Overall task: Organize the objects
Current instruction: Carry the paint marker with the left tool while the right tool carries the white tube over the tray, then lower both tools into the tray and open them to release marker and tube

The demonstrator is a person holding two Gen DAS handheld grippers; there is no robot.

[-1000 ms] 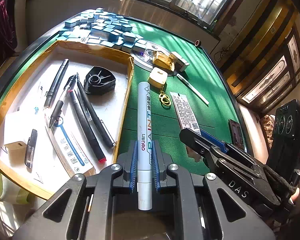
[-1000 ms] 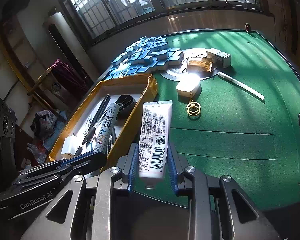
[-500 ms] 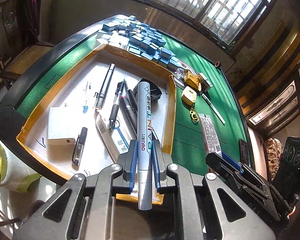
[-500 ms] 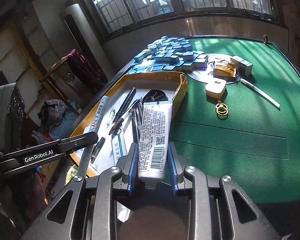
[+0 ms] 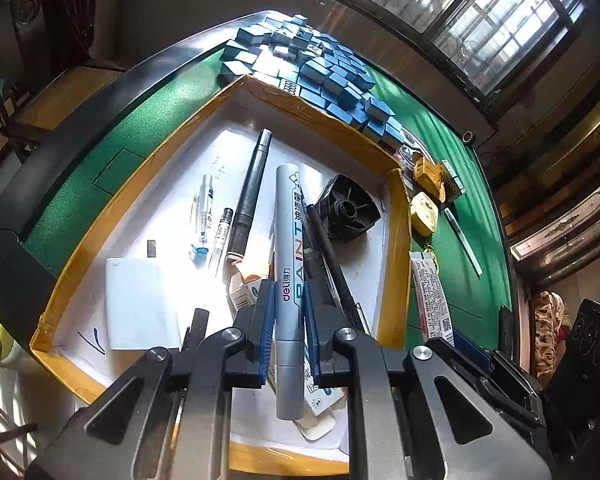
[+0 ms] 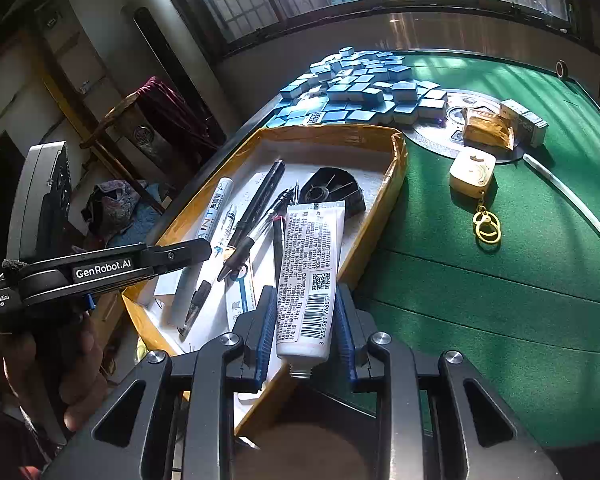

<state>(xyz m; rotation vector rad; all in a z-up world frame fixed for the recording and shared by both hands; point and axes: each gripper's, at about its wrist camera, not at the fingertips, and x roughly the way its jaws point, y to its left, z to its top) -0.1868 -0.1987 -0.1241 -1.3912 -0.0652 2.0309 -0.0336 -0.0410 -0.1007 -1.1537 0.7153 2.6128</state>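
Above tray (image 5: 396, 240), clamped marker (image 5: 290, 264)

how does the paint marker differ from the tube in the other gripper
The paint marker is a slim, round silver stick with PAINT lettering; the tube is wide, flat and white, with fine print and a barcode. The marker sits in the left gripper, the tube in the right gripper. Both are clamped and held over the yellow-edged box.

Matt green felt table (image 6: 500, 280) — cardboard tray (image 6: 396, 184)
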